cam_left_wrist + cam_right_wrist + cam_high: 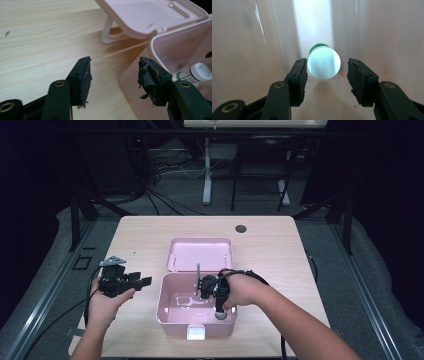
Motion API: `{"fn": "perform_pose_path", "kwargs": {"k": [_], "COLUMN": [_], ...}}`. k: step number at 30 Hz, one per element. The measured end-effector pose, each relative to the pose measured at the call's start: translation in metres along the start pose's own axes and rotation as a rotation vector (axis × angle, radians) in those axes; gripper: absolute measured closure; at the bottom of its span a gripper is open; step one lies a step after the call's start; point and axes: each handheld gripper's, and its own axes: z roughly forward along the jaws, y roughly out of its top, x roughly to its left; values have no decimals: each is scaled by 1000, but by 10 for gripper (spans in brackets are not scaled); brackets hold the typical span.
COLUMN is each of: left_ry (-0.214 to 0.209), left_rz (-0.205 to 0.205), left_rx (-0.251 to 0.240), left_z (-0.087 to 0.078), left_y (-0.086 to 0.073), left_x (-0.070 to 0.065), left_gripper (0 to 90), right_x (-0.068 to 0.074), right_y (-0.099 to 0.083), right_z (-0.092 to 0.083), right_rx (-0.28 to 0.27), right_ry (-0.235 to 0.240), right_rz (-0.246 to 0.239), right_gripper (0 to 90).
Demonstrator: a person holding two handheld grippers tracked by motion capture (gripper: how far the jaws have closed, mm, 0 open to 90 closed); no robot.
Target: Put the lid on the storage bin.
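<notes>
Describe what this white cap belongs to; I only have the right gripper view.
Observer: The cap tops a small bottle with a green band and a printed label.
Operator: Say where the other claw is.
Observer: The left claw is open and empty, held outside the pink box, beside its left wall.
Operator: Report the lid.
Observer: The lid is swung open and lies back behind the box.
</notes>
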Motion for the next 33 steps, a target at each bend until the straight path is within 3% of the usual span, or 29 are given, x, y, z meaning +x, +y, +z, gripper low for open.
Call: {"fn": "perform_pose_path", "kwargs": {"k": [7,20,33], "left_ry": [-9,-50,-82], "left_rz": [14,30,50], "left_rx": [-1,-15,-15], "left_z": [0,-4,-4], "left_y": [1,3,5], "left_x": [-5,-14,-25], "left_gripper": [443,455,466], "right_x": [-1,-11,-26], "right_y": [-5,-16,-30], "right_z": [-15,-37,-49], "right_rx": [-78,-171,-254], "right_ry": [-1,-25,-82], "right_rz": [62,171,303], "right_gripper": [501,505,493]}}
